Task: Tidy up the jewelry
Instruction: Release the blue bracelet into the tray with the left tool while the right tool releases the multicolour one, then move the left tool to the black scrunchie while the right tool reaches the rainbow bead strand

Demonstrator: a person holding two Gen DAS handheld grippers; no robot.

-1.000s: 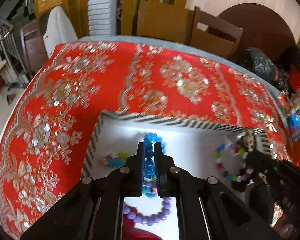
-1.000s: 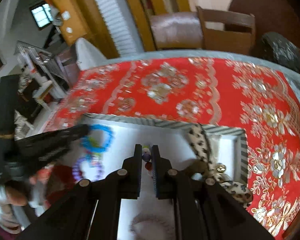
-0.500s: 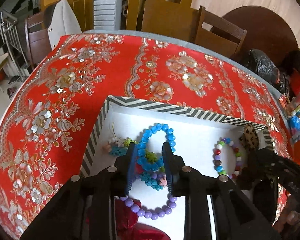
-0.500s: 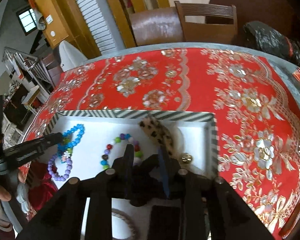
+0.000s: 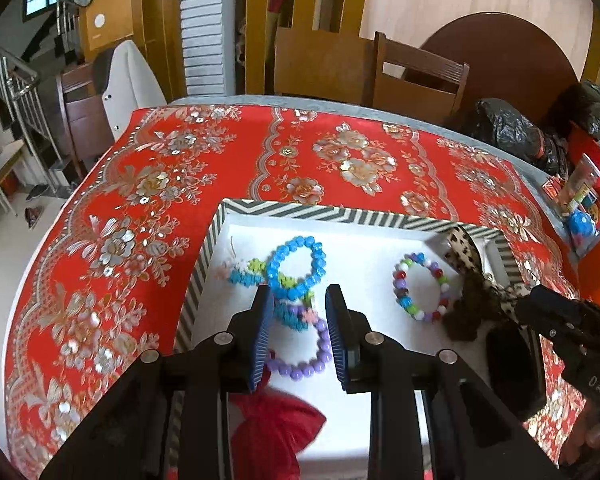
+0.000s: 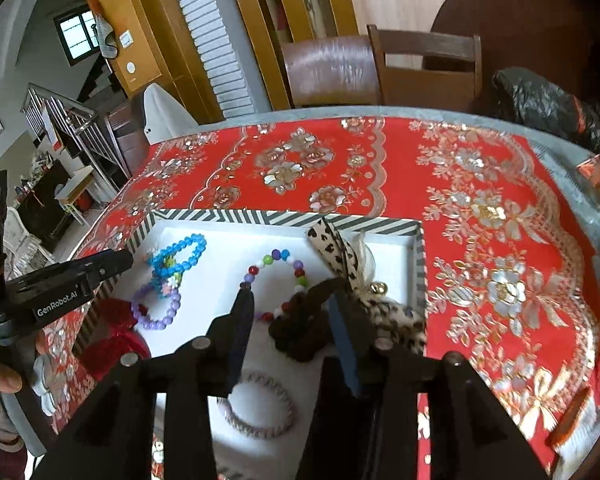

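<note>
The left gripper (image 5: 298,322) hangs over the near left part of a shallow white tray with a black-and-white striped rim (image 5: 340,213); its two blue-padded fingers (image 5: 262,334) stand apart with nothing between them. Seen past their tips is a bright blue beaded bracelet (image 5: 296,262), which overlaps a small tangle of blue, green and pink flower beads (image 5: 296,312). Nearer lies a pale purple beaded bracelet (image 5: 300,360), partly behind the right finger. A bunch of red cloth (image 5: 272,428) sits under the gripper at the tray's near edge.

The right gripper (image 6: 292,312) hovers over the right half of the tray, its fingers (image 6: 242,320) also spread and holding nothing. Between them lies a dark brown fuzzy scrunchie (image 6: 296,336), whose edge seems to meet the right finger; contact cannot be confirmed. Just beyond the left fingertip is a multicoloured beaded bracelet (image 6: 276,284) lying flat on the white floor. To the right, a leopard-print fabric ribbon (image 6: 340,256) runs from the far rim toward the near right corner, with a small gold bell (image 6: 378,289) beside it. Near the gripper body rests a pinkish twisted hair tie (image 6: 256,408).

The tray stands on a red tablecloth with gold and silver flowers (image 6: 480,208).
</note>
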